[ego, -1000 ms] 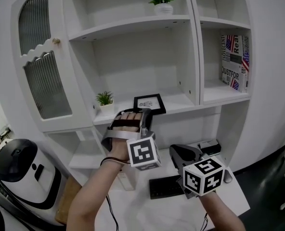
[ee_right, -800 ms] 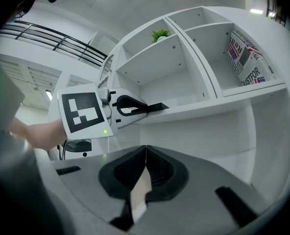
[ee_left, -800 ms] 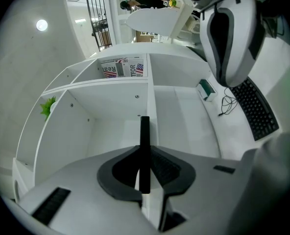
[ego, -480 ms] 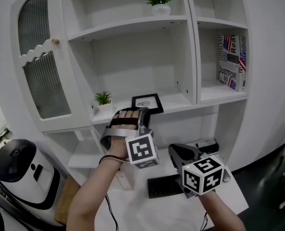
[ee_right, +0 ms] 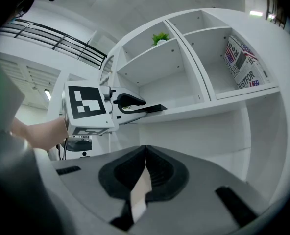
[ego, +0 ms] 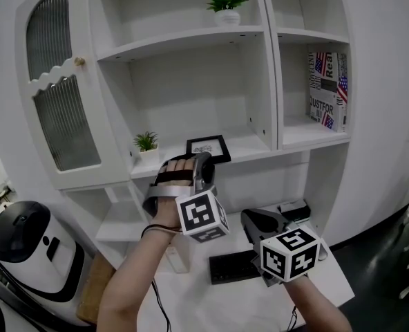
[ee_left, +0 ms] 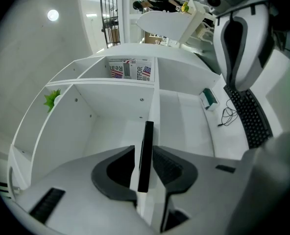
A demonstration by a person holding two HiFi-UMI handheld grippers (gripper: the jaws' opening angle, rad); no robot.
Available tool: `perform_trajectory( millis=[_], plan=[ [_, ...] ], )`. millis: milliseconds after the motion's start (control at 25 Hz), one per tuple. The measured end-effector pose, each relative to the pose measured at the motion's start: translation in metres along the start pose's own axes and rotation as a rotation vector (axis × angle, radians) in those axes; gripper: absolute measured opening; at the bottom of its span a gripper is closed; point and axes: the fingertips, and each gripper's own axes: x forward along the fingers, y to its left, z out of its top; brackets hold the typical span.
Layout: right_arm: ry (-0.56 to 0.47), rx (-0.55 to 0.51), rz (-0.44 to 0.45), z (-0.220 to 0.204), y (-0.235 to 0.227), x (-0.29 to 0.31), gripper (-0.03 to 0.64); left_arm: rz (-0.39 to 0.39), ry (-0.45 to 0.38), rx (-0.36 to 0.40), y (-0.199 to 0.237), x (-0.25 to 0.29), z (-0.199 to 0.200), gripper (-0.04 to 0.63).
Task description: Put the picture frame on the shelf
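White shelving fills the background, with a glass door (ego: 59,95) at the far left and a small plant (ego: 146,142) on the middle shelf (ego: 253,144). Just right of the plant, the frame (ego: 208,148) lies nearly flat over the shelf's front edge, long axis pointing back into the compartment. It has a thin black border, a white mat and a small dark print. The left gripper (ego: 204,162) is clamped on its near edge. The right gripper (ego: 257,220) hangs lower over the desk, jaws together, holding nothing. A book (ego: 327,88) stands far right.
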Motion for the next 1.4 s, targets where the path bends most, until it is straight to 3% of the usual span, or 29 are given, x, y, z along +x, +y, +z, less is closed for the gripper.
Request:
perform_trajectory(
  millis=[120, 520, 800, 1120, 1400],
  plan=[
    [0.0, 0.003, -0.005, -0.001, -0.001, -0.004, 0.002, 0.029, -0.023, -0.056, 0.006, -0.012, 0.004, 0.095],
    [-0.01, 0.013, 0.003, -0.002, 0.002, -0.021, 0.002, 0.053, -0.055, -0.371, -0.002, -0.056, -0.001, 0.095],
    [-0.001, 0.023, 0.024, -0.009, 0.009, -0.03, 0.002, 0.003, -0.039, -0.557, -0.029, -0.078, -0.009, 0.094],
    [0.009, 0.034, 0.042, -0.017, 0.013, -0.045, 0.002, -0.09, -0.058, -0.842, -0.062, -0.101, -0.014, 0.078],
    [0.025, 0.055, 0.046, -0.032, 0.012, -0.06, 0.002, -0.114, -0.055, -1.049, -0.087, -0.125, -0.02, 0.063]
  ],
)
